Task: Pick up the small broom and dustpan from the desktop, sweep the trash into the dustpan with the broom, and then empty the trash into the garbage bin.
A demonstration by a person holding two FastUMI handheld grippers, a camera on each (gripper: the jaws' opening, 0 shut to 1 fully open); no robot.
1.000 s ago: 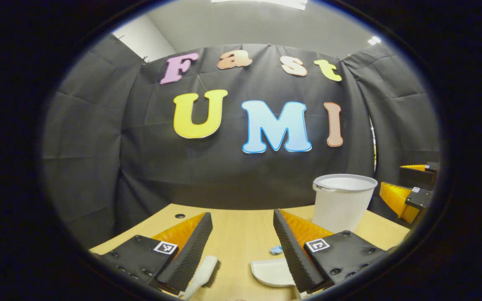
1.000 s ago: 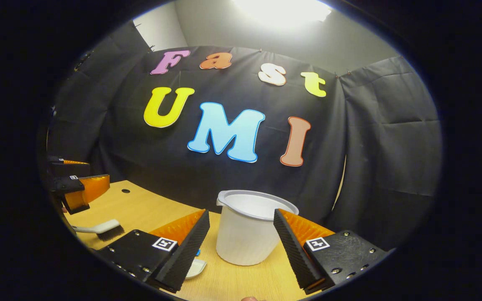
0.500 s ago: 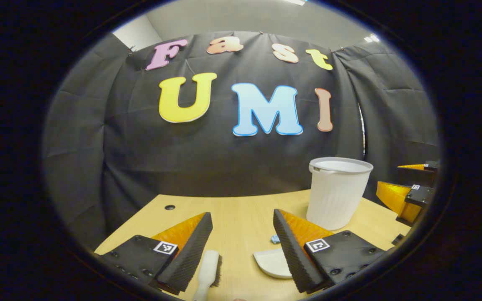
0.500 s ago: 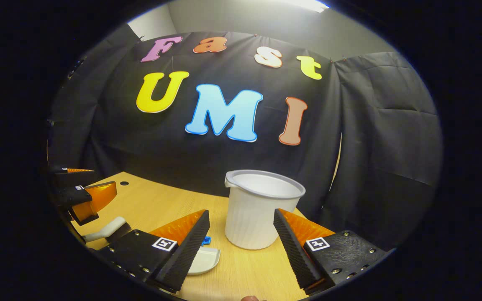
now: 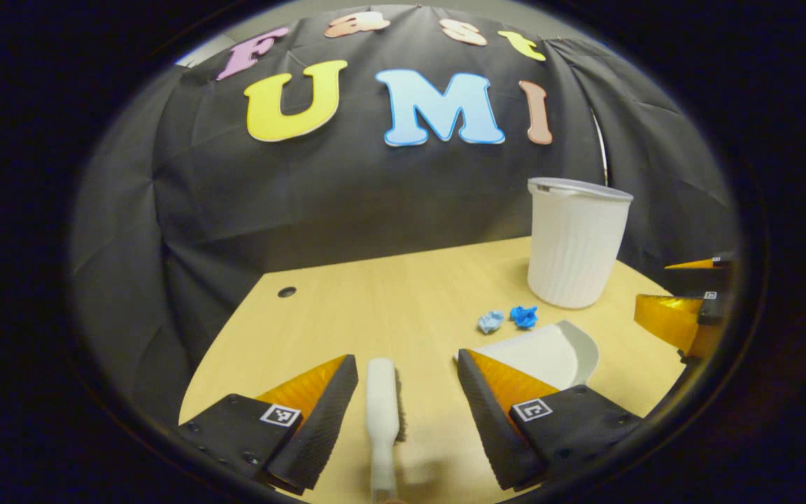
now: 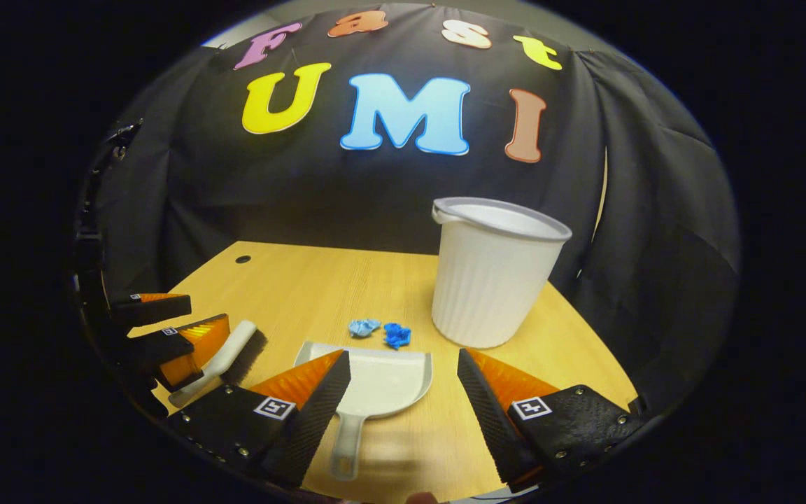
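Note:
A small white broom (image 5: 382, 413) with dark bristles lies on the wooden desk (image 5: 389, 301), its handle between the fingers of my open left gripper (image 5: 406, 392), untouched. The broom (image 6: 224, 357) also shows in the right gripper view, beside the left gripper (image 6: 165, 325). A white dustpan (image 6: 375, 385) lies flat on the desk, handle toward me, between the fingers of my open right gripper (image 6: 403, 388). The dustpan (image 5: 550, 353) is right of the broom. Two crumpled blue scraps (image 6: 382, 331) sit just beyond the pan's mouth. A white ribbed bin (image 6: 490, 273) stands upright behind them.
The desk's far edge meets the black cloth wall, and a small round hole (image 6: 243, 259) sits near the back left corner. In the left gripper view the bin (image 5: 574, 241) is at the far right, with the right gripper (image 5: 683, 308) in front of it.
Both cameras have tilted down and come lower toward the desk. The broom handle now lies centred between the left fingers and the dustpan handle between the right fingers. The blue scraps have come into full view.

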